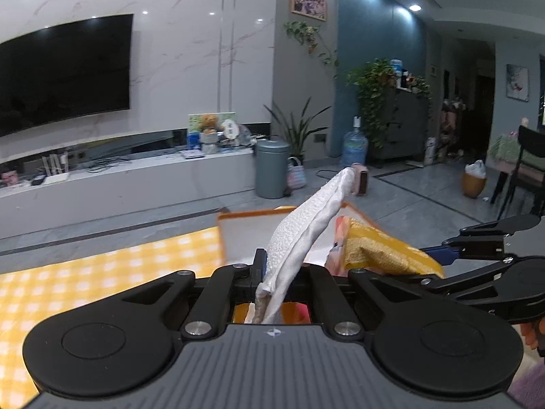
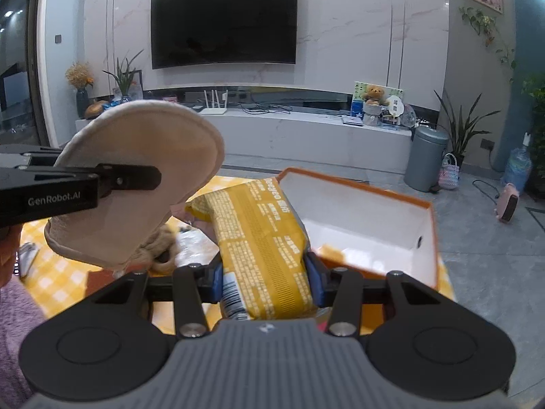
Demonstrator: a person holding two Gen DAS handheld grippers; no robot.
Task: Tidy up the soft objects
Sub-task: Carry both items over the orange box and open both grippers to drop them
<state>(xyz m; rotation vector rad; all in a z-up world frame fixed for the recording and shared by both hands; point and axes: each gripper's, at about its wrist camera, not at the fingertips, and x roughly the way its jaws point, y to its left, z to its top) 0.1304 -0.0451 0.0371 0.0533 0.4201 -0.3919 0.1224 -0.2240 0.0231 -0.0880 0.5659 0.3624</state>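
The white slipper (image 2: 136,177) was clamped in the left tongs (image 1: 262,269), above and left of the orange box (image 2: 422,235), its toe aimed away from the tongs. The yellow packet (image 2: 265,238), lengthwise toward the box, was gripped by the right tongs (image 2: 267,272). The box's visible interior was bare white.

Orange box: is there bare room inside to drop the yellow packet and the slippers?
Yes. The orange box shows a bare white floor right of the yellow packet. Crowded on the left: slippers hang over a tan furry thing on the checked cloth.
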